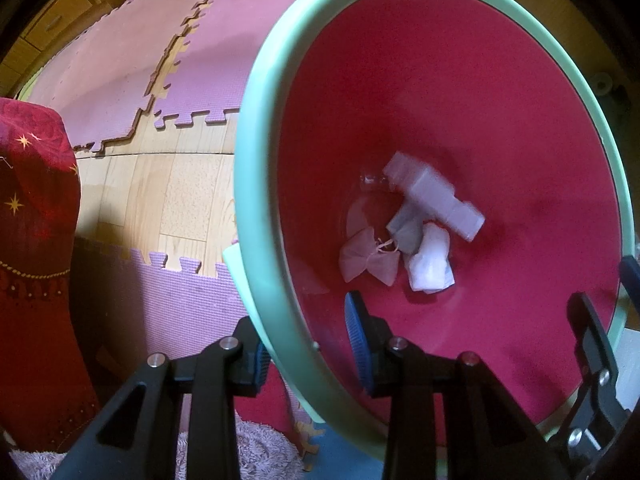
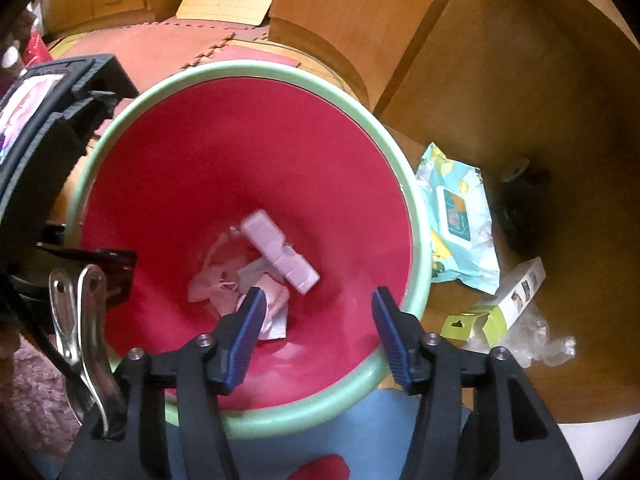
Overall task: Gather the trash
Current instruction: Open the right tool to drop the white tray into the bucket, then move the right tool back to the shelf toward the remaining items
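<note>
**Bin pinched on rim, trash at bottom**

My left gripper (image 1: 308, 344) is clamped on the green rim of the red bin (image 1: 256, 184), one pad inside, one outside. My right gripper (image 2: 318, 312) hangs over the bin mouth, jaws apart, nothing between them. Inside on the bottom: white box (image 2: 280, 252), crumpled tissues (image 1: 430, 264), small pouch (image 1: 368, 260). Outside by the rim: wipes pack (image 2: 460, 220), small carton (image 2: 508, 300), clear wrapper (image 2: 548, 344).

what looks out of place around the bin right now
Litter lies outside the red bin, on the floor to its right in the right wrist view: a blue wet-wipes pack against the green rim, a small white and green carton tipped on its side, and crumpled clear plastic. Nothing looks spilled or broken.
</note>
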`<state>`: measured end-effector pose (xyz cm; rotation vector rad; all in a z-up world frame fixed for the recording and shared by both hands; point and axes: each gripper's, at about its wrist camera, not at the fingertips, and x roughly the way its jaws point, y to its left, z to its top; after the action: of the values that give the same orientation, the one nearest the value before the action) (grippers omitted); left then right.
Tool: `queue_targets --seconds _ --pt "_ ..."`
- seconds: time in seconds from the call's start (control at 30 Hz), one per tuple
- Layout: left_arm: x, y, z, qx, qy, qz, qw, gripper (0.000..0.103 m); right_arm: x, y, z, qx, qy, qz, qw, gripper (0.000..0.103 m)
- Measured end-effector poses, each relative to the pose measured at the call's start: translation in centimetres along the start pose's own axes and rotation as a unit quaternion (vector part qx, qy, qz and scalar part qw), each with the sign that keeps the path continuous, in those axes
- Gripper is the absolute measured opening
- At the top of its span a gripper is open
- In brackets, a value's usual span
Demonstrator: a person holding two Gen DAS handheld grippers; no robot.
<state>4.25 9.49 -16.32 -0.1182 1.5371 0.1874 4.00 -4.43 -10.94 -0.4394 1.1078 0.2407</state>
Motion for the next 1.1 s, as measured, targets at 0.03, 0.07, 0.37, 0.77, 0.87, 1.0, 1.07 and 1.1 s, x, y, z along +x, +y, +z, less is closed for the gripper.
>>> queue_targets --seconds 0.03,0.07,0.37,0.77,0.87,1.0,1.07,1.1 --pt "0.0 0.0 0.0 0.0 0.0 0.0 1.0 0.035 -0.1 0.1 0.1 0.0 -0.002 0.002 1.0 0.058" --pt "0.0 0.0 0.0 0.0 0.0 0.0 1.0 0.035 -0.2 0.2 0.1 0.0 -0.003 0.003 1.0 0.059" --pt "0.0 0.0 0.0 0.0 0.0 0.0 1.0 0.036 -0.6 -0.1 0.3 0.016 -0.01 0.014 1.0 0.059" --pt "0.0 0.0 0.0 -0.001 0.0 -0.001 1.0 0.035 -1.4 -1.1 0.4 0.035 -0.022 0.027 0.999 0.059" --pt "0.0 0.0 -0.1 -0.001 0.0 -0.001 1.0 0.036 -1.8 -1.4 0.4 0.042 -0.027 0.031 0.998 0.059" --pt "0.0 0.0 0.0 -0.001 0.0 -0.001 1.0 0.036 -2.9 -1.8 0.5 0.052 -0.037 0.042 0.997 0.059" --pt "0.0 0.0 -0.1 -0.001 0.0 -0.001 1.0 0.036 -3.5 -1.9 0.6 0.056 -0.042 0.047 0.996 0.059" --pt "0.0 0.0 0.0 -0.001 0.0 -0.001 1.0 0.036 -3.9 -2.0 0.6 0.058 -0.045 0.051 0.996 0.059"
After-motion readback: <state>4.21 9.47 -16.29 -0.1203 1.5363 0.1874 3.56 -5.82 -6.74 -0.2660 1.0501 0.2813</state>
